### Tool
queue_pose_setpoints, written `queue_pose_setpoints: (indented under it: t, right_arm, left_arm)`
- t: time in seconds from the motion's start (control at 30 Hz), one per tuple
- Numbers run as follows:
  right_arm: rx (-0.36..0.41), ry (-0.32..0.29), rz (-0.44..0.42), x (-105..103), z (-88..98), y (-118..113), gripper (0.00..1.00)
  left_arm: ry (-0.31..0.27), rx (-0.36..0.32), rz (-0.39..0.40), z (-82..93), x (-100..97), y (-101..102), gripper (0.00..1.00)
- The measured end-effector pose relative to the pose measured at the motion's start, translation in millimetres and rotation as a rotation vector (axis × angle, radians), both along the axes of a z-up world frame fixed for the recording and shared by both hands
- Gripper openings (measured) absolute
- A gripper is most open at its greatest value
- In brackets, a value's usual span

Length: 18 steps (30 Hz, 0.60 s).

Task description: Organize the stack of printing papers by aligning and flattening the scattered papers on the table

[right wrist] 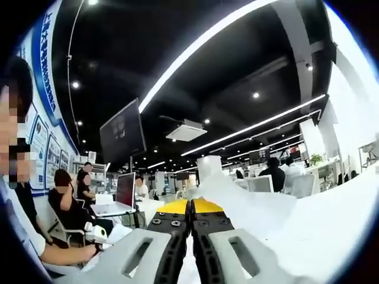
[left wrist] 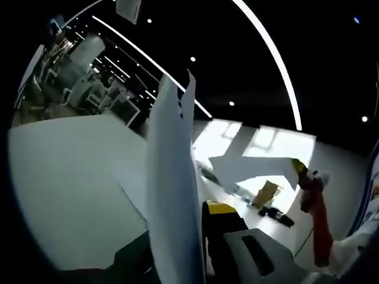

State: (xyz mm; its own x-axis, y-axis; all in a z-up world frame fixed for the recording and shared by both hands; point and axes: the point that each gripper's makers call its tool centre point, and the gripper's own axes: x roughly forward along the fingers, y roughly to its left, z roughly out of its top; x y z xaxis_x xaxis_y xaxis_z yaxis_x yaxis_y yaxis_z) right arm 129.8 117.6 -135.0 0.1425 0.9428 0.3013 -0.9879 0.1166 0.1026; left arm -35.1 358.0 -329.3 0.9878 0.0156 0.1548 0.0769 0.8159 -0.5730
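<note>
Setting: open office, dark ceiling with long light strips [right wrist: 237, 23], seated people at desks with laptops; white tabletop [left wrist: 65, 189] beneath my left gripper.

Item, printing papers [left wrist: 169, 195]: several white sheets standing on edge, rising between my left fingers. Top corners splay apart, so the edges are not aligned. More paper [left wrist: 249, 168] hangs further off, held at its far end by my right gripper [left wrist: 308, 177].

Left gripper [left wrist: 195, 248]: fingers clamped on the upright sheets; the yellow-tipped finger [left wrist: 222, 216] lies against their right face, the other finger is mostly hidden behind the sheets.

Right gripper [right wrist: 190, 207]: fingers together. A white sheet [right wrist: 237, 204] appears to run out from the tips, so I judge it pinched, though the contact itself is too thin to see.

Risks, as I judge them: loose top corners may slide and fan further if my left grip slackens; pulling my two hands apart may crease or tear paper; sheets lifted off the tabletop may droop and fold.
</note>
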Motion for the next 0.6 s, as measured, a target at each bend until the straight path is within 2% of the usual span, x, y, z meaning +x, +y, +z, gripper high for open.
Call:
queue_pose_setpoints:
  t: [0.27,0.6]
  right_arm:
    - [0.015,-0.019,0.042,-15,4.9,9,0.00]
    - [0.015,-0.030,0.058,-22,5.3,11,0.00]
  left_arm:
    - [0.006,-0.005,-0.002,-1.0,0.5,2,0.06]
    - [0.016,-0.015,-0.001,-2.6,0.0,2,0.06]
